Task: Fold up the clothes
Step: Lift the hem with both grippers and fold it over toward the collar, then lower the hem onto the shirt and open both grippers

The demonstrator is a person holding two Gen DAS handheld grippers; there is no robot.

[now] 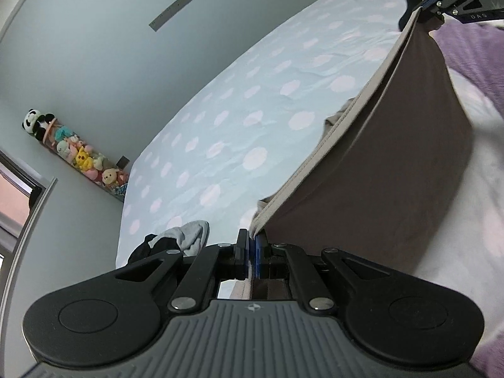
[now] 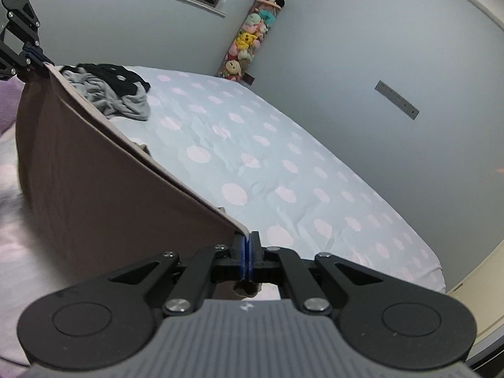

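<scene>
A brown garment [image 1: 387, 157] hangs stretched in the air between my two grippers, above the bed. My left gripper [image 1: 253, 239] is shut on one corner of its top hem. My right gripper [image 2: 249, 239] is shut on the other corner; it also shows far off in the left wrist view [image 1: 433, 0]. The left gripper shows at the upper left of the right wrist view [image 2: 37, 60]. The brown garment [image 2: 104, 195] sags in a curve between the two grips, and its lower part is hidden below.
The bed [image 1: 239, 107] has a light blue sheet with pale pink dots. A pile of grey and black clothes [image 2: 116, 91] lies on it near the left gripper. A purple blanket [image 1: 472, 50] lies beside the garment. A hanging column of plush toys [image 2: 252, 37] is in the corner.
</scene>
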